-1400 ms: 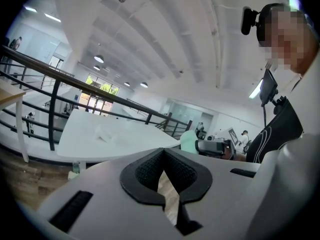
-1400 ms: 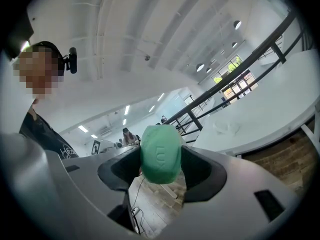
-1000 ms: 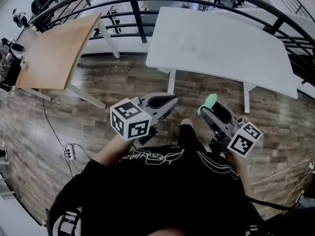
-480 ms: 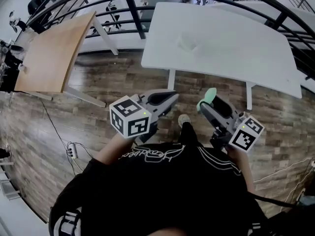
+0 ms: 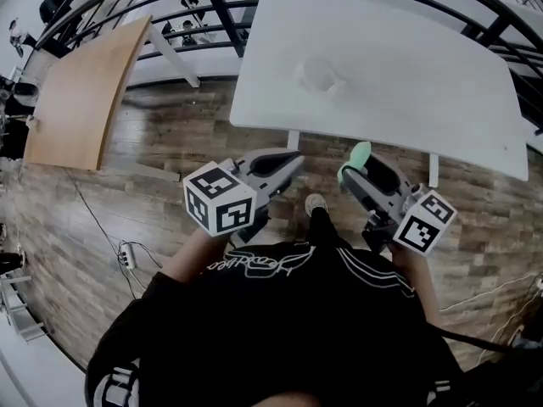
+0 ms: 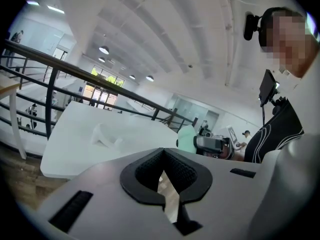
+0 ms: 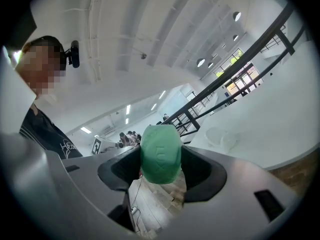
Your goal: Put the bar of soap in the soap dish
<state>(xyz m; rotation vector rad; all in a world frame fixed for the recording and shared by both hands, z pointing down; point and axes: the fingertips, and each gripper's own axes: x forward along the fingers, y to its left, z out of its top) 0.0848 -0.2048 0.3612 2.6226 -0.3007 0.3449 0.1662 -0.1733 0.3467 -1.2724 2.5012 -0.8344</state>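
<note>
Pinches the green soap (image 7: 160, 153) in the right gripper (image 5: 357, 171), long end poking forward. Needs a reach far and slightly left, to the clear soap dish (image 5: 320, 73) on the white table (image 5: 424, 83). Holds nothing in the left gripper (image 6: 163, 178), jaws closed.

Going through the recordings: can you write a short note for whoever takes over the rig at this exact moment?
Left gripper: shut, nothing in it, held over the wooden floor.
Right gripper: shut on the green bar of soap, short of the table edge.
Soap dish: on the white table ahead, looks empty.
Done: soap is gripped.
Left: carry it to the dish, set it in, release.
</note>
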